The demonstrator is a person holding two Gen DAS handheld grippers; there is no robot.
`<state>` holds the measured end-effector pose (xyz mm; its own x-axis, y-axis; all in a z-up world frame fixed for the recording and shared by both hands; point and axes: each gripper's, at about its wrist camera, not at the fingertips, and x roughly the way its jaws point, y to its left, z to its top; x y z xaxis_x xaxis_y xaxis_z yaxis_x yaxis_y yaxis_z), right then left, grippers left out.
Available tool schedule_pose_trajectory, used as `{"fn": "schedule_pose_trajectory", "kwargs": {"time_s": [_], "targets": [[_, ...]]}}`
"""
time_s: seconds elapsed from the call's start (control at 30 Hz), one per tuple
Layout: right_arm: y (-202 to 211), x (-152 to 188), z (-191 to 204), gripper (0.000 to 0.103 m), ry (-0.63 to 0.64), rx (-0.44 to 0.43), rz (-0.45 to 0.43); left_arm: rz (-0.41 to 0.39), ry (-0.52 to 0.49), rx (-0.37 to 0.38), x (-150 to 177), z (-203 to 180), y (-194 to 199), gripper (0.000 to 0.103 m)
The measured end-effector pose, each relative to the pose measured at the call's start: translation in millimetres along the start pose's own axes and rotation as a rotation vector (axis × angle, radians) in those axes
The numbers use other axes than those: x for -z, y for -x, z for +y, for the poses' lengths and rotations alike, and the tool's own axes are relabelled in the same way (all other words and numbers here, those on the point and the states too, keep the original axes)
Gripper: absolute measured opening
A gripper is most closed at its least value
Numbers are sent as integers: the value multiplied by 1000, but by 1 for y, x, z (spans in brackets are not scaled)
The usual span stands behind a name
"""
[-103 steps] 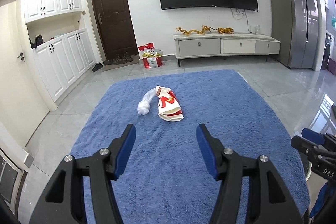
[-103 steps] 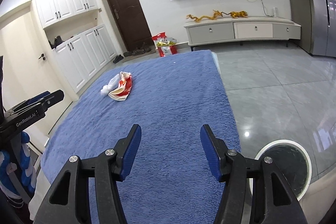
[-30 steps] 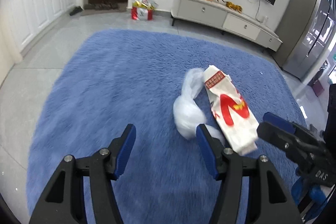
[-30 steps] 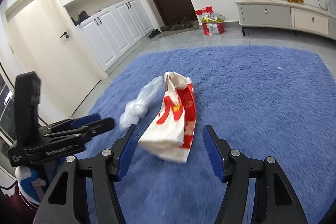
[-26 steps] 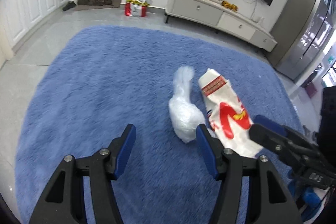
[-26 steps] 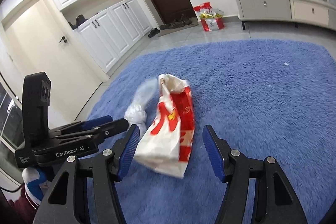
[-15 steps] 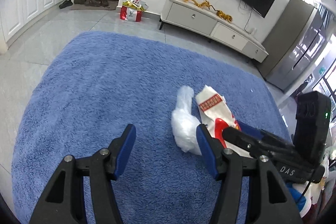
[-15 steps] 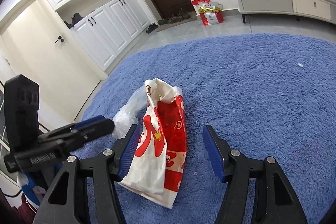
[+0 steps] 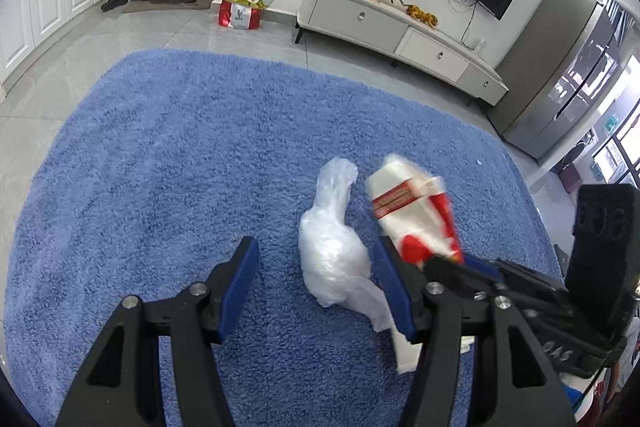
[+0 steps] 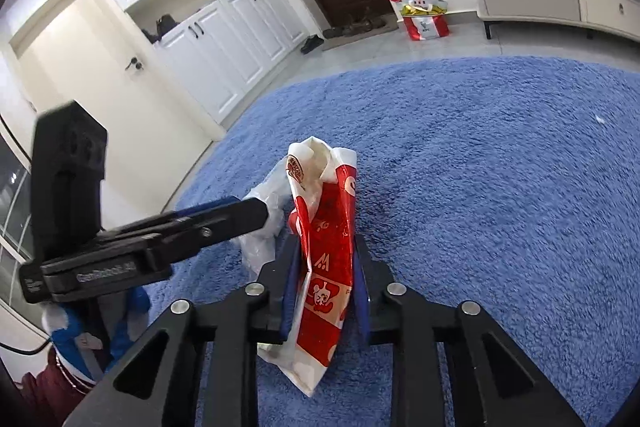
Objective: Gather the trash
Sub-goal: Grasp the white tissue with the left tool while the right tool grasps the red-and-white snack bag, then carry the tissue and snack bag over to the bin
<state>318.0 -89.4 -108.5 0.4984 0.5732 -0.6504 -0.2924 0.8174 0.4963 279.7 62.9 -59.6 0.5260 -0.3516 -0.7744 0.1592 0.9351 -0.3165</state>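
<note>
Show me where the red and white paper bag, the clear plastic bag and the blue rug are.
red and white paper bag (image 10: 330, 259), right wrist view, its red printed side.
clear plastic bag (image 9: 332, 251), left wrist view, its bunched body.
blue rug (image 9: 180, 167), left wrist view, bare pile.

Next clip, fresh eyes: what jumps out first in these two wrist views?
The red-and-white paper bag grabs the eye first: the right gripper is shut on it, holding it upright over the blue rug. Just beside it, a crumpled clear plastic bag lies on the rug between the fingers of the open left gripper, nearer its right finger.
</note>
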Motion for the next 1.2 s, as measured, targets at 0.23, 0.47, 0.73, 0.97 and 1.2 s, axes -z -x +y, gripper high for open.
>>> {"fn": "schedule_pose_trajectory", "kwargs": {"time_s": [0.23, 0.47, 0.73, 0.97, 1.2], "targets": [[31, 16, -10, 22, -62, -8, -73, -1, -24, -21, 2, -16, -6, 42], [71, 47, -3, 22, -77, 21, -94, -19, -31, -20, 29, -33, 18, 28], [132, 86, 17, 22, -73, 56, -138, -73, -49, -18, 82, -53, 79, 28], [181, 111, 32, 22, -54, 76, -190, -101, -71, -24, 120, -71, 124, 28], [232, 137, 38, 22, -48, 90, -269, -120, -79, -38, 141, -93, 155, 28]]}}
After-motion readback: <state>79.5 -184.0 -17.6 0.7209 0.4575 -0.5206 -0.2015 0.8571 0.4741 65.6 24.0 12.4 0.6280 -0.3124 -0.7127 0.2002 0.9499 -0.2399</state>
